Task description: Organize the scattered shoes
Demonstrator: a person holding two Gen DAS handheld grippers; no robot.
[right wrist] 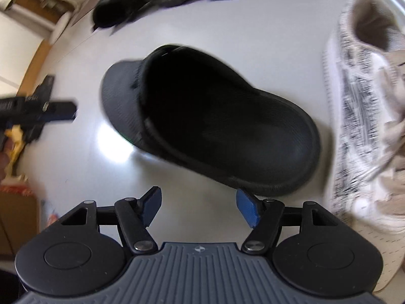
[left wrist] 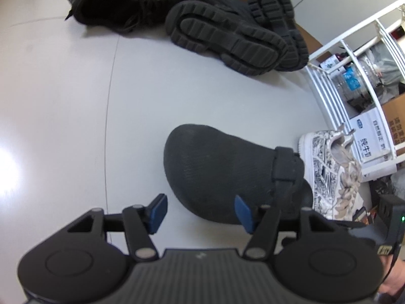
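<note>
- Around the black clog (left wrist: 222, 174) on the white table (left wrist: 63, 126), nothing looks sorted yet: shoes lie scattered, none paired in a row.
- Left of the clog, the left tool (left wrist: 201, 214) hovers with its jaws wide apart, holding nothing.
- Beyond the clog, black sneakers (left wrist: 227, 35) lie tumbled, two showing their soles.
- Right of the clog, just beside it, sits a white patterned sneaker (left wrist: 326, 172); behind that stands a white rack (left wrist: 326, 93).
- At the clog's heel, the right tool (right wrist: 200, 207) gapes too, empty.
- It is matte, rounded and open-backed, with a strap.
</note>
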